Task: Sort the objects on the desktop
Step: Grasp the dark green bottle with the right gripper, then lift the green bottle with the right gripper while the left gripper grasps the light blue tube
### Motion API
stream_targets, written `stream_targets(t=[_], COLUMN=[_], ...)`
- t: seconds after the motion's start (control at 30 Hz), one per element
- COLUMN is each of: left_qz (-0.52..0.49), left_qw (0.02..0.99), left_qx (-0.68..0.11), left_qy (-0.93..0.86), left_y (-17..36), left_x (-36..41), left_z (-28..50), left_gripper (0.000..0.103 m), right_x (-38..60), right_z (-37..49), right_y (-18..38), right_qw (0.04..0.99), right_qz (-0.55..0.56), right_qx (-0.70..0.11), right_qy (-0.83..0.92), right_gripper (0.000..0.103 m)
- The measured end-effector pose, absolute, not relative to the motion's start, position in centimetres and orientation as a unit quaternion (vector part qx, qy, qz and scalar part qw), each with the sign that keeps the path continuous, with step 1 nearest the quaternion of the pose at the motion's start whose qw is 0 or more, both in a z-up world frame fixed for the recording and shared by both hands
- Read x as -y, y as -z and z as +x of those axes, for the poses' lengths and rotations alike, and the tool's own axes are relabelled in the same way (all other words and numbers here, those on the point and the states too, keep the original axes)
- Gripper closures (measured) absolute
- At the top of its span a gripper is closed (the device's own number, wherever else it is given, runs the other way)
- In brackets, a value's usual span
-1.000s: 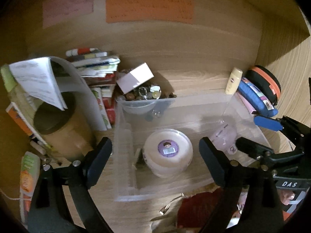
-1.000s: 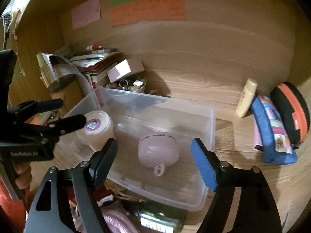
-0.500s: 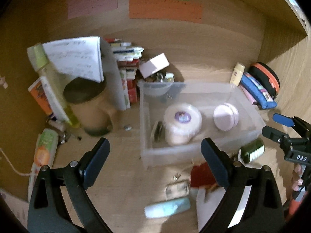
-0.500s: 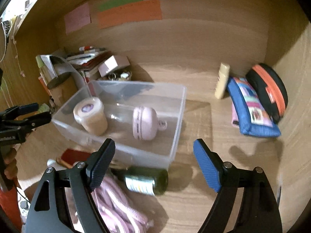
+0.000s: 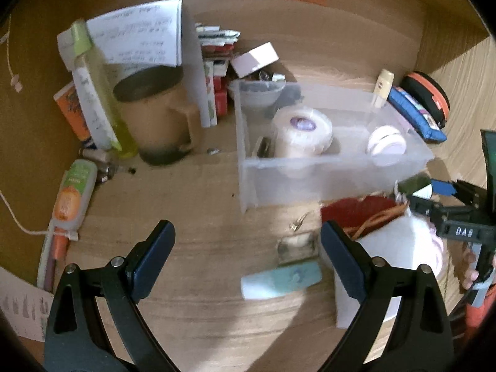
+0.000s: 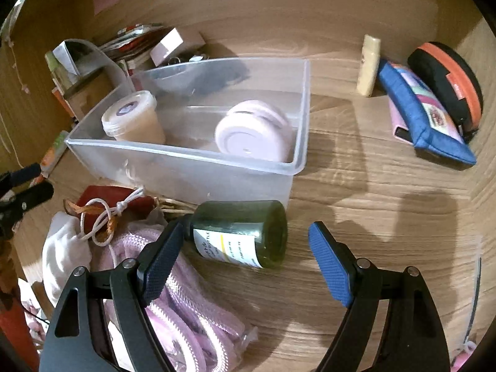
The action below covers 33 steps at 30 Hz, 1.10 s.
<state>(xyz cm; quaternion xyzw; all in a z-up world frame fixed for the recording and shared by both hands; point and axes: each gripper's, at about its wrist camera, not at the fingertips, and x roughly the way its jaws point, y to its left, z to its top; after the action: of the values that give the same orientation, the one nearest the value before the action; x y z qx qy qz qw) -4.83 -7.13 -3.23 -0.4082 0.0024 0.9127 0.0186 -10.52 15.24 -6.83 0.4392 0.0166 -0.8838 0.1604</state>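
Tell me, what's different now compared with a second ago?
Both grippers have drawn back from the clear bin and sunk toward the desk. The right gripper, open and empty, now frames the dark green bottle lying in front of the bin. The left gripper, also open and empty, now looks at the pale blue tube. The tub and pink round case stay in the bin.

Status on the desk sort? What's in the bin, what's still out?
Done: a lidded tub and a pink round case sit in the clear bin. In hand: nothing; the left gripper and right gripper are both open and empty, the right one over a green bottle lying in front of the bin. Left: that bottle, pink rope, teal tube, red pouch.
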Motion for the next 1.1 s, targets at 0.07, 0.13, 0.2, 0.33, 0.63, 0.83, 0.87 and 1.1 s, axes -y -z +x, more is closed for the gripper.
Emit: stream_targets(t=[0.07,0.13,0.2,0.33,0.63,0.83,0.87,1.1], left_qz=[-0.414,-0.425,-0.436,-0.46,-0.478,-0.492,-0.491,-0.491], left_qw=[0.016,0.014,0.014,0.02,0.044,0.047,0.046,0.045], left_qx=[-0.003,-0.001,0.002,0.01,0.017,0.012,0.01,0.003], left_qy=[-0.91,-0.905,-0.9,-0.888,-0.877,-0.869,-0.87,-0.87], left_y=[3.7,4.5,5.2,6.7,7.9,8.7,8.7,8.7], left_x=[7.6,8.1,8.6,9.0,7.6,6.5,6.4,6.1], left_z=[-4.6,-4.4,-4.3,-4.2,-3.0,-3.7,-3.8,-4.9], left_gripper=[0.007,0.007,0.007,0.007,0.007,0.007,0.007,0.005], right_x=[-15.2,-15.2,-15.2,-15.2,-16.2,-17.2,-17.4,-17.2], right_z=[-10.7,-10.9,-10.8,-10.2,-7.8,-6.9,-6.7,-6.6], right_y=[7.1,7.4,7.5,7.4,5.2,2.5,2.0,0.1], right_qw=[0.164,0.167,0.18,0.173,0.166,0.162,0.162,0.164], right_qz=[0.444,0.448,0.45,0.438,0.408,0.375,0.368,0.345], right_qx=[-0.014,-0.008,0.0,-0.007,-0.017,-0.016,-0.016,-0.013], right_qy=[0.881,0.878,0.875,0.882,0.898,0.913,0.915,0.924], right_gripper=[0.023,0.037,0.041,0.041,0.041,0.041,0.041,0.041])
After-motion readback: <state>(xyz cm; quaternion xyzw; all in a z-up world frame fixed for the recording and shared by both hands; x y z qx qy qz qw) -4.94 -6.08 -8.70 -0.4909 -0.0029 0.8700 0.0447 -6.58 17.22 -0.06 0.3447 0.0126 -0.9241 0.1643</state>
